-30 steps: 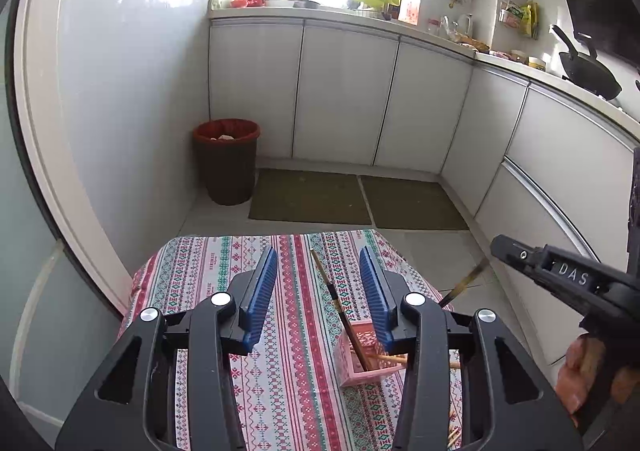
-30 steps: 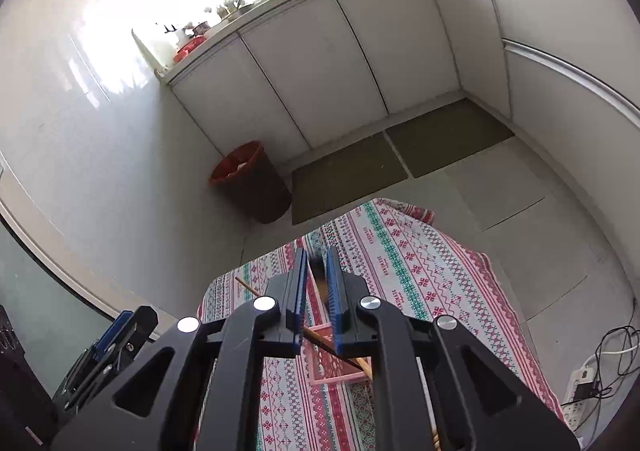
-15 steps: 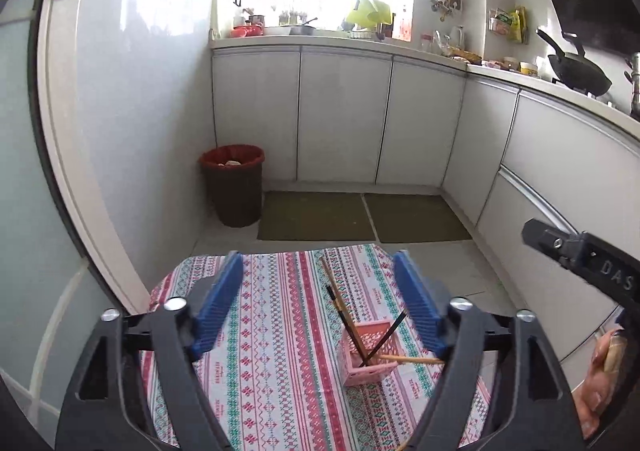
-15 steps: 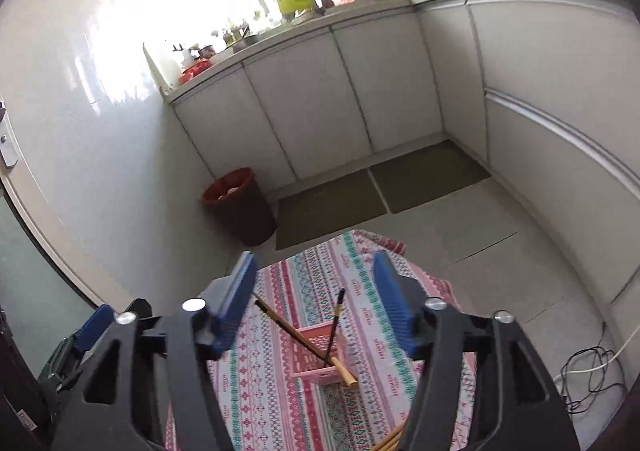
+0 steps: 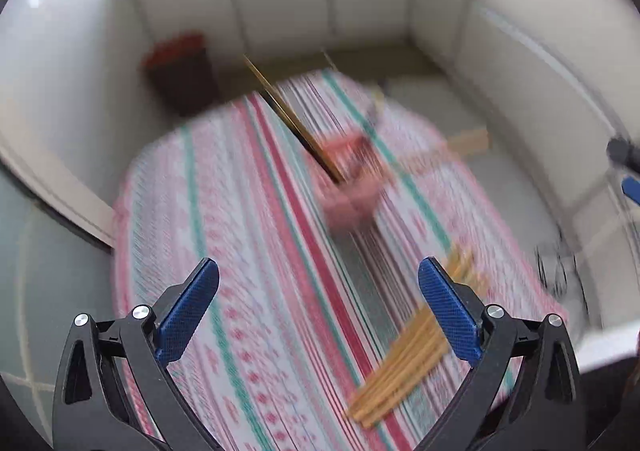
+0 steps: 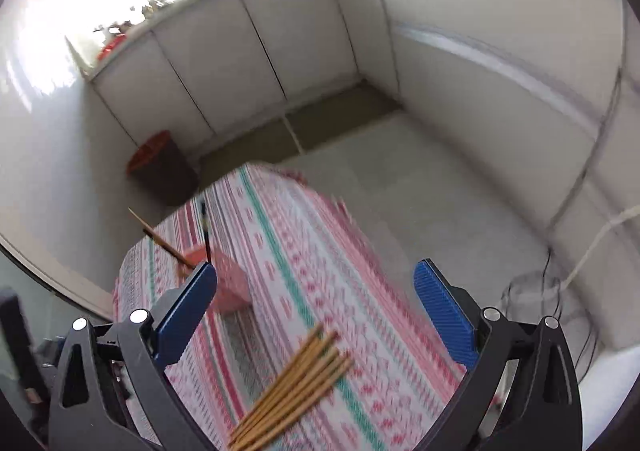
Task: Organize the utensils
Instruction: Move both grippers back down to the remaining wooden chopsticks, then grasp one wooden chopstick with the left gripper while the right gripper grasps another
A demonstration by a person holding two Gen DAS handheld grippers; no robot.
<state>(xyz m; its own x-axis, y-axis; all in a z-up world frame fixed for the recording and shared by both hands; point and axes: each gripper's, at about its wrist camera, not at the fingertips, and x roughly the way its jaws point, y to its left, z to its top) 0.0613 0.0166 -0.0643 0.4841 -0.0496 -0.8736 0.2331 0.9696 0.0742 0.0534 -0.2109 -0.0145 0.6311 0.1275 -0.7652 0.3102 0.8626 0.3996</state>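
Observation:
A pink basket (image 5: 350, 187) stands on the patterned tablecloth (image 5: 248, 251) with several chopsticks (image 5: 296, 123) leaning out of it; it also shows in the right wrist view (image 6: 230, 285). A bundle of loose wooden chopsticks (image 5: 404, 355) lies on the cloth nearer me, also in the right wrist view (image 6: 292, 383). My left gripper (image 5: 318, 311) is wide open and empty above the cloth. My right gripper (image 6: 316, 315) is wide open and empty above the bundle. The left wrist view is blurred by motion.
A red-rimmed bin (image 6: 160, 167) stands on the floor by the wall. White cabinets (image 6: 280, 31) line the room. Green mats (image 6: 304, 127) lie on the floor. A white cable (image 6: 592, 243) runs down at the right.
The right gripper opened and released a chopstick, which now stands in the basket. The left gripper opened wider. Both grippers pulled back and tilted down, bringing the loose chopstick bundle into view.

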